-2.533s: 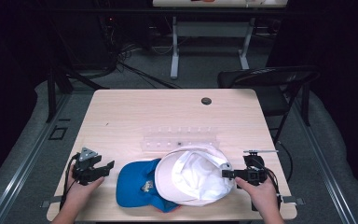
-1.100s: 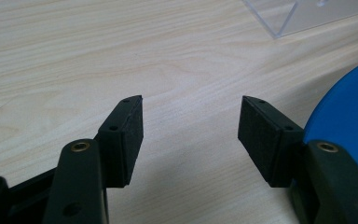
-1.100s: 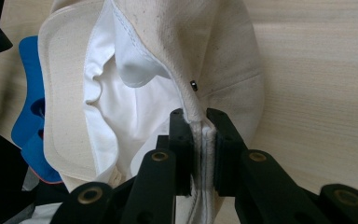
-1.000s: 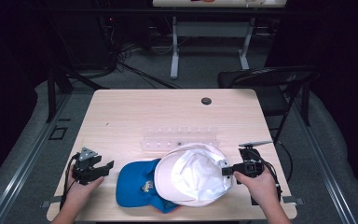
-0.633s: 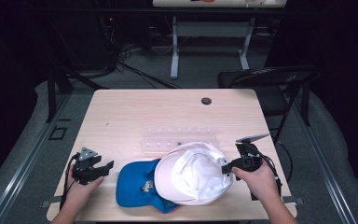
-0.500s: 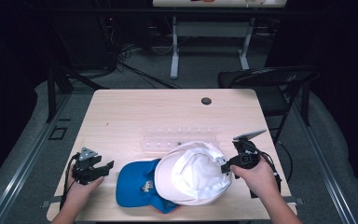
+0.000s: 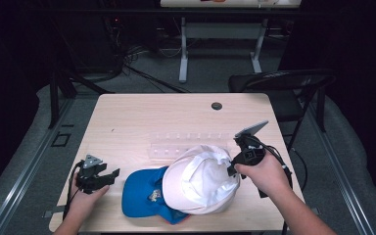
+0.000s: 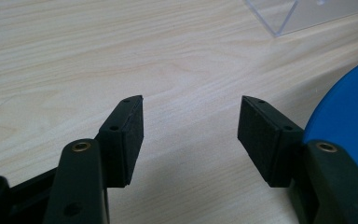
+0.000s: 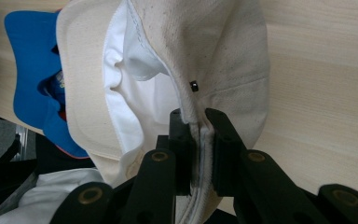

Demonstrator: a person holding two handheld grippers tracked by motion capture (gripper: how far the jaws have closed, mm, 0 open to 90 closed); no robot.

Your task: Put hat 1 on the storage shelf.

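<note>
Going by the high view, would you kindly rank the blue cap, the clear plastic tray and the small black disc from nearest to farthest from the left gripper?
1. Blue cap, just right of the left gripper.
2. Clear plastic tray, mid-table, beyond the cap.
3. Small black disc, near the table's far edge.

The white cap (image 7: 201, 178) hid much of the blue cap (image 7: 144, 191) beneath it. In the right gripper view the blue cap (image 9: 32, 56) ran off the top edge, and the white cap (image 9: 205, 60) was cut by the top and bottom edges. The emblem on the blue cap was too small to read. In the left gripper view the clear tray (image 8: 307, 14) and blue cap (image 8: 345, 126) were cut off by the frame.
</note>
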